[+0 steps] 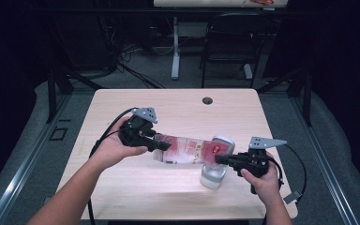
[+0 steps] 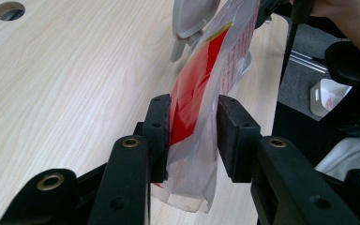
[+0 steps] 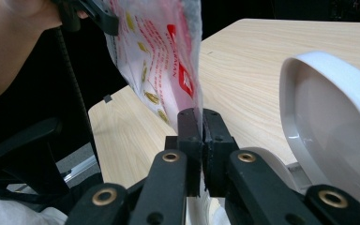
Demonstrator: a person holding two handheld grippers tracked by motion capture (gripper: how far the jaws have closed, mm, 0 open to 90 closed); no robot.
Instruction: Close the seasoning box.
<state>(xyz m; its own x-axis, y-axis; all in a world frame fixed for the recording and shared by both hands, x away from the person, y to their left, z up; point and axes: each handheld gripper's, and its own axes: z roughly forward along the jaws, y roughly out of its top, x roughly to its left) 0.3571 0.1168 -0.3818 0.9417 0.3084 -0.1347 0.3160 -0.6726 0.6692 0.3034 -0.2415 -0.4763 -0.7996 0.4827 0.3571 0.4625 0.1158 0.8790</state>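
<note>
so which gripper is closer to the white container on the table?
Right. The right gripper sits right beside the white container, jaws pinching the plastic bag just above it. The left gripper is at the bag's far end, well away.

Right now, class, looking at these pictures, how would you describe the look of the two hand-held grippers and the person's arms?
Both the left gripper and the right gripper are black, each topped by a grey three-cornered plate and trailing a black cable. Up close their jaws are blocky black bars with brass-coloured rivets. The forearms are bare, with no sleeves in sight.
</note>
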